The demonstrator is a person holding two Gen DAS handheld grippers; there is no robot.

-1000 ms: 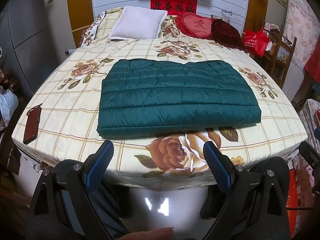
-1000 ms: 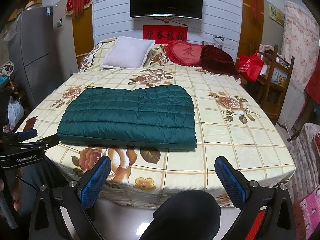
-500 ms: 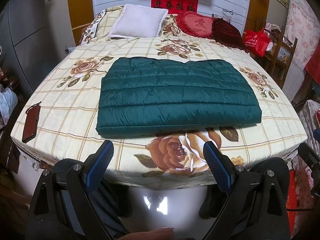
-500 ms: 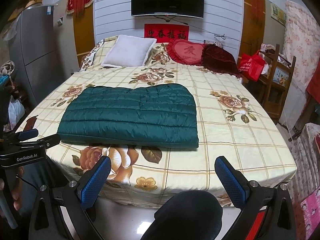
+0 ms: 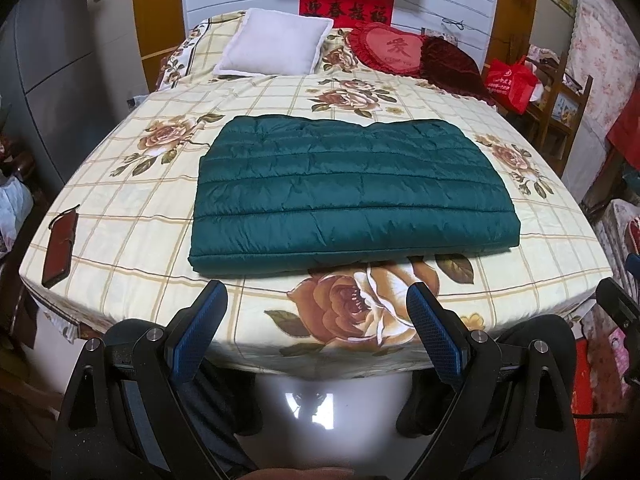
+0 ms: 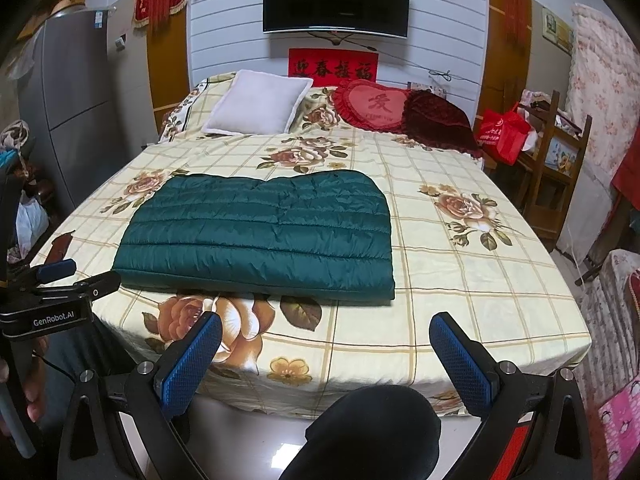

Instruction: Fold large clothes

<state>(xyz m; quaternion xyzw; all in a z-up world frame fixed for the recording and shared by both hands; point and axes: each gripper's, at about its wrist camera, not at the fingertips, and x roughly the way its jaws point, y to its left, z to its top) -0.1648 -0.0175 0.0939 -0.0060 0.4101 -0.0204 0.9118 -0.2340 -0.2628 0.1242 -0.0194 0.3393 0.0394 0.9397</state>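
A dark green quilted down jacket (image 5: 352, 192) lies folded into a flat rectangle on the floral bed sheet (image 5: 132, 216), near the foot of the bed. It also shows in the right wrist view (image 6: 264, 232). My left gripper (image 5: 316, 320) is open and empty, held off the bed's foot edge, short of the jacket. My right gripper (image 6: 326, 344) is open and empty, also off the foot edge and to the right of the jacket. The left gripper's body (image 6: 60, 300) shows at the left of the right wrist view.
A dark red phone case (image 5: 60, 248) lies on the bed's left edge. A white pillow (image 5: 276, 44), a red heart cushion (image 5: 392, 48) and a maroon cushion (image 5: 448, 60) sit at the head. A wooden chair with a red bag (image 6: 504, 132) stands right of the bed.
Both grippers have drifted slightly, so the bed and jacket sit a little lower in view. The jacket has not moved and both grippers stay open.
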